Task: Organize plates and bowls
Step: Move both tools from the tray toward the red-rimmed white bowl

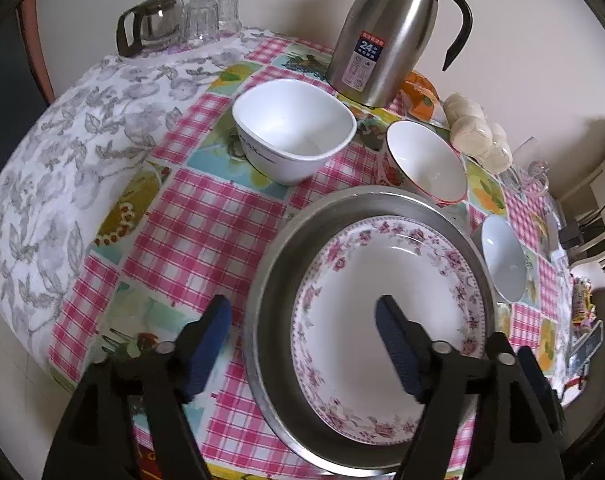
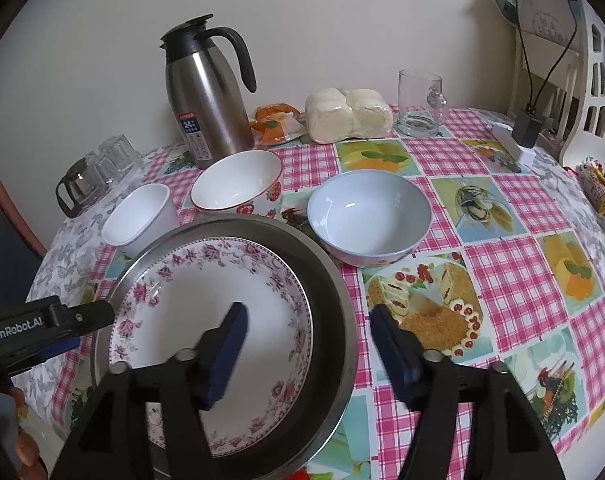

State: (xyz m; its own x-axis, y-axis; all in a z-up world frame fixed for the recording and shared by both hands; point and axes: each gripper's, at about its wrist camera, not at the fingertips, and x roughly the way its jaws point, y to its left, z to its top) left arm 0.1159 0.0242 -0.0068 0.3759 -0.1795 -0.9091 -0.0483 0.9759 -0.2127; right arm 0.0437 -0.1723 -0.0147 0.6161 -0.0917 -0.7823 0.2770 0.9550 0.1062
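Both the left tool and the right tool are held open astride opposite rims of the steel pan, nothing gripped, in which the floral plate is lain on the counter, three bowls being set just beyond.
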